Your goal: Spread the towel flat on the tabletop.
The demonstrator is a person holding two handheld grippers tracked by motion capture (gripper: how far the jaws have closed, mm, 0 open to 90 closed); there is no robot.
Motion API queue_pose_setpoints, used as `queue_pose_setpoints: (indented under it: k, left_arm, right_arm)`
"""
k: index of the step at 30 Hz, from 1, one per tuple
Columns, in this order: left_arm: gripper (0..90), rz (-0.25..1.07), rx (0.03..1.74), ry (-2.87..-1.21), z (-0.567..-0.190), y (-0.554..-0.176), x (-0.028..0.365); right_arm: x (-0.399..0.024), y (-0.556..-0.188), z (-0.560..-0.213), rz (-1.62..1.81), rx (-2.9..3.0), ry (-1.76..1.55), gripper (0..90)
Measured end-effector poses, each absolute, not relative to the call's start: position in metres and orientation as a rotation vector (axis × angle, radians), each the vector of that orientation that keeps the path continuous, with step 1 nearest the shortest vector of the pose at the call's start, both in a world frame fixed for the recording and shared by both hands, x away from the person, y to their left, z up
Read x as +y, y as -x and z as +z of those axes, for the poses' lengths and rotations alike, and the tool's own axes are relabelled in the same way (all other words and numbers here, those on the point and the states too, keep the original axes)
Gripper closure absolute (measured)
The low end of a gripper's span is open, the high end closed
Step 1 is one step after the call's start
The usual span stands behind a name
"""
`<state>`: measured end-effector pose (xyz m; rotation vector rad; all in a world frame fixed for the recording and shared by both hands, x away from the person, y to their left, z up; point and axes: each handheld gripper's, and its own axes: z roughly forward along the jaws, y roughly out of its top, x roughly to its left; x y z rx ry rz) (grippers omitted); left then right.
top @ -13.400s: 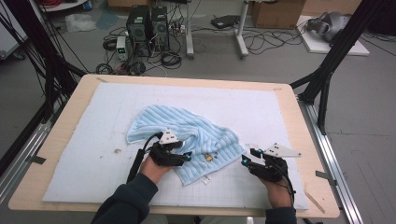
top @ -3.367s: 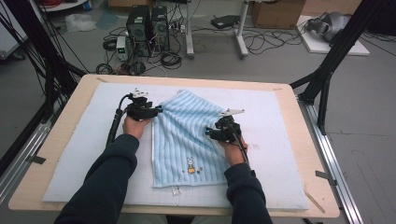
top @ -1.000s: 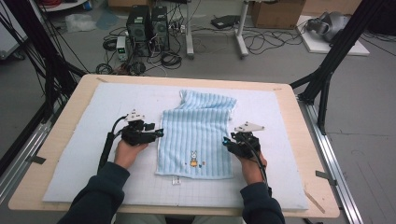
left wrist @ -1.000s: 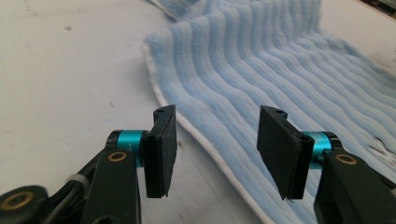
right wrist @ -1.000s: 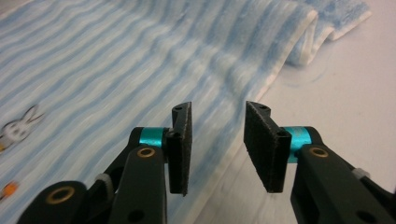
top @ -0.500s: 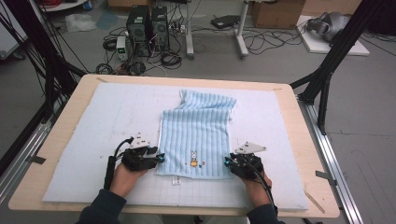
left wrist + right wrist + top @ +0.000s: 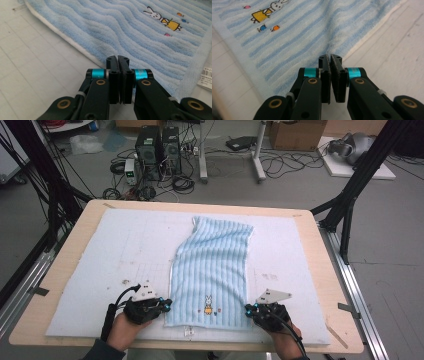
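Observation:
A light blue striped towel lies spread flat on the white mat, long side running away from me, with a small rabbit picture near its near end. My left gripper sits at the towel's near left edge. In the left gripper view its jaws have just been closing and now stand shut, tips at the white hem of the towel, no cloth seen between the pads. My right gripper is at the near right edge, its tip likewise just closed and shut, resting against the towel.
The white mat covers a wooden table, with bare mat left and right of the towel. A white label sticks out from the towel's near hem. Computers, cables and black frame legs stand on the floor beyond.
Both hands have slid toward the table's near edge along the towel's two sides, from mid-length to its near corners. The towel has stayed flat in place.

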<state>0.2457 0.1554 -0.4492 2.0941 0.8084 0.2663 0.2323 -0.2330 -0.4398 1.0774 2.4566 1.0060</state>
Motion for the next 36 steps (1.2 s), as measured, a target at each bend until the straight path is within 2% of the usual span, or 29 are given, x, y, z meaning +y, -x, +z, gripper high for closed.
queue_pose_setpoints:
  k: [6, 8, 10, 11, 14, 16, 18, 22, 25, 27, 28, 29, 34, 36]
  left_arm:
    - [87.2, 0.199, 0.762, -2.089, -0.451, -0.217, 0.163]
    - [82.2, 0.208, 0.768, -2.072, -0.449, -0.215, 0.165]
    - [64.0, 0.247, 0.815, -2.044, -0.447, -0.221, 0.166]
    - [57.8, 0.268, 0.837, -2.018, -0.446, -0.227, 0.168]
    - [50.8, 0.308, 0.896, -1.936, -0.439, -0.246, 0.176]
    - [50.5, 0.331, 0.924, -1.886, -0.432, -0.261, 0.184]
    - [49.8, 0.35, 0.953, -1.833, -0.424, -0.278, 0.191]
    - [49.8, 0.38, 0.978, -1.742, -0.411, -0.305, 0.199]
    - [49.8, 0.387, 0.994, -1.722, -0.405, -0.32, 0.199]
    - [50.0, 0.4, 0.982, -1.738, -0.401, -0.329, 0.197]
    - [50.0, 0.399, 0.976, -1.743, -0.4, -0.333, 0.195]
    - [50.1, 0.406, 0.971, -1.75, -0.399, -0.337, 0.194]
    - [50.2, 0.38, 0.967, -1.783, -0.407, -0.356, 0.184]
    - [50.2, 0.352, 0.975, -1.815, -0.417, -0.364, 0.178]
  right_arm:
    - [-0.233, -0.204, -0.437, 0.987, 2.523, -1.037, 84.6]
    - [-0.232, -0.199, -0.434, 0.971, 2.509, -1.034, 64.6]
    - [-0.232, -0.204, -0.43, 0.997, 2.452, -1.07, 59.2]
    - [-0.232, -0.21, -0.428, 1.014, 2.419, -1.082, 56.0]
    - [-0.227, -0.232, -0.425, 1.08, 2.325, -1.09, 42.0]
    - [-0.221, -0.249, -0.427, 1.12, 2.306, -1.092, 40.4]
    - [-0.211, -0.265, -0.429, 1.128, 2.312, -1.091, 43.0]
    - [-0.187, -0.284, -0.436, 1.085, 2.411, -1.032, 60.6]
    - [-0.177, -0.287, -0.442, 1.045, 2.481, -1.0, 68.2]
    - [-0.178, -0.283, -0.444, 1.062, 2.479, -0.989, 77.0]
    - [-0.179, -0.282, -0.443, 1.067, 2.497, -0.981, 84.3]
    - [-0.18, -0.28, -0.442, 1.067, 2.516, -0.969, 86.7]
    - [-0.189, -0.257, -0.438, 1.055, 2.643, -0.855, 87.1]
    - [-0.195, -0.248, -0.438, 1.056, 2.651, -0.844, 83.0]
